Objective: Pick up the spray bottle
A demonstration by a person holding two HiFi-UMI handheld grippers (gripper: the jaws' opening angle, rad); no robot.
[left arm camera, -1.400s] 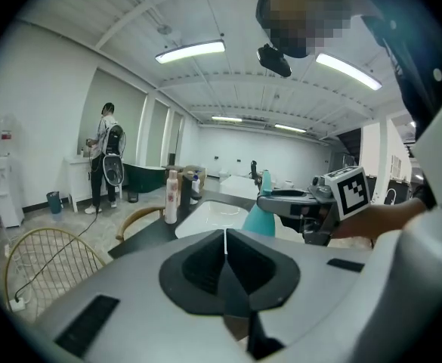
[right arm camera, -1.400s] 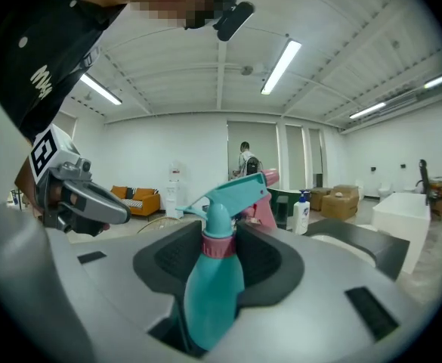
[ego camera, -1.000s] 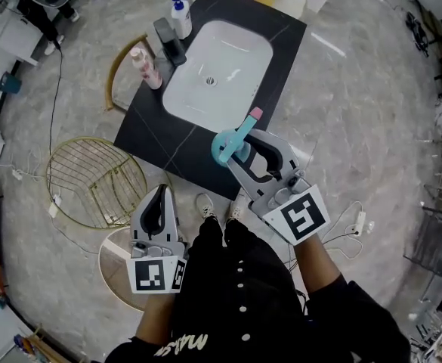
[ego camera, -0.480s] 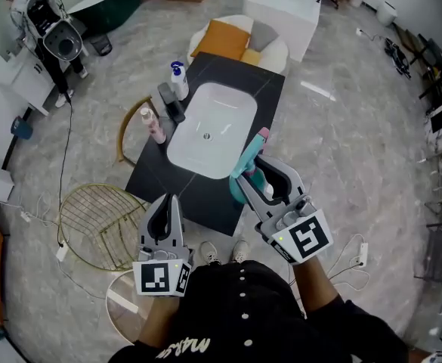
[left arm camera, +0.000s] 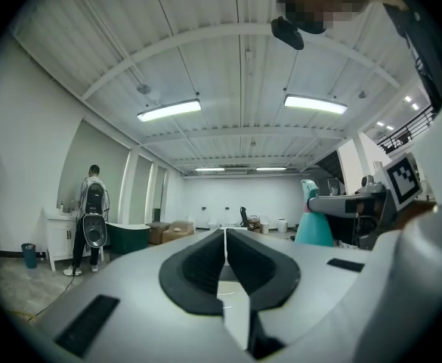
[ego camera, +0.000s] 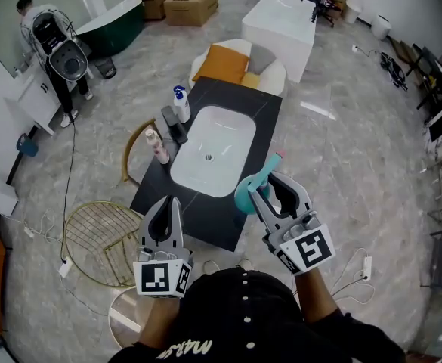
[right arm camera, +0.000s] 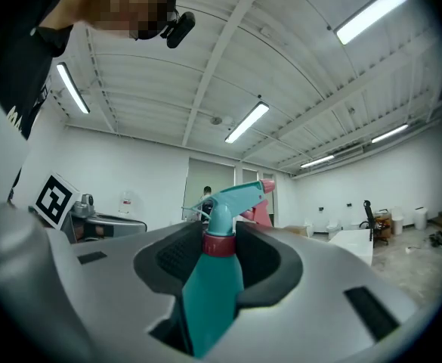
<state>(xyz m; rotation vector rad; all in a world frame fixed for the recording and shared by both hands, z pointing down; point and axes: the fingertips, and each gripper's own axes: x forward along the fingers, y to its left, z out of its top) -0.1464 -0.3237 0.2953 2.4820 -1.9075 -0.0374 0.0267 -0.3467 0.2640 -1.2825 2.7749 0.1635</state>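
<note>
— Two tongs are seen in the head view. What is held by them?
— Nothing is carried by the left tongs [ego camera: 165, 205], which are seen against the near edge of the black worktop [ego camera: 202, 212]. The teal spray bottle [ego camera: 248, 193] is clamped in the right tongs [ego camera: 261, 190] and held up off the worktop, to the right of the white basin [ego camera: 213, 150].
— What is stood on the worktop?
— A blue-topped pump bottle [ego camera: 180, 103] and a pink bottle [ego camera: 158, 146] are set along the basin's left side.
— What is shown in the left gripper view?
— The jaws are pressed together with nothing between them. The spray bottle is seen off to the right, in the other tongs.
— And in the right gripper view?
— The bottle is gripped between the dark pads [right arm camera: 177, 257] at its shoulder and red collar. Its trigger head is seen past the jaw tips, with the pink nozzle pointed right.
</note>
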